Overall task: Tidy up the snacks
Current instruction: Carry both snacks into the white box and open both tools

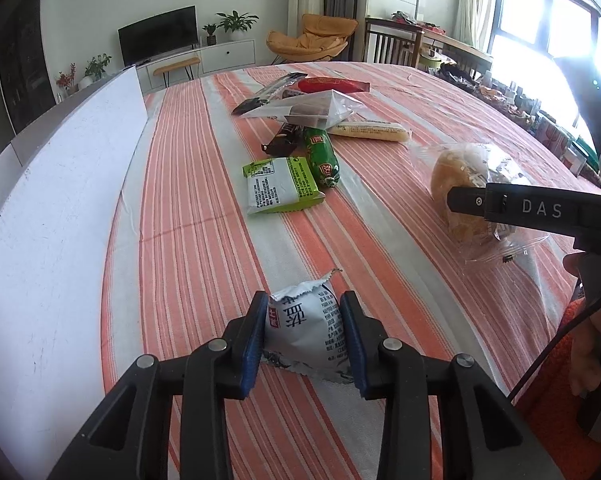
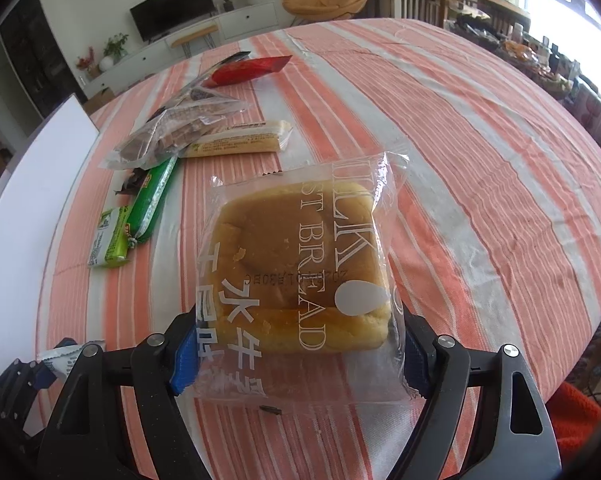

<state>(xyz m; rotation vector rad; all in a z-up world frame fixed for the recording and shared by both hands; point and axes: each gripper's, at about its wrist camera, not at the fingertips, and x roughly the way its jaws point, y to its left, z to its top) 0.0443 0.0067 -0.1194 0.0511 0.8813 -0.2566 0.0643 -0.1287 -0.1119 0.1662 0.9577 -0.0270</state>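
My left gripper [image 1: 303, 316] is shut on a small white-and-blue snack packet [image 1: 304, 332], held just above the striped tablecloth [image 1: 204, 240]. My right gripper [image 2: 296, 344] is shut on a clear bag of milk toast bread [image 2: 300, 264]; the bread also shows in the left wrist view [image 1: 464, 184], with the right gripper's finger [image 1: 512, 206] across it. A pile of snacks lies further back: a green-and-white packet [image 1: 278, 184], a green sausage [image 1: 320, 152], a pale yellow bar [image 1: 370, 130], a clear bag of brown biscuits [image 1: 304, 108], a red packet [image 1: 332, 85].
A white board [image 1: 56, 220] stands along the table's left edge. The left gripper with its packet [image 2: 60, 358] shows at the lower left of the right wrist view. Beyond the table are a TV, plants, an orange chair and cluttered tables by the window.
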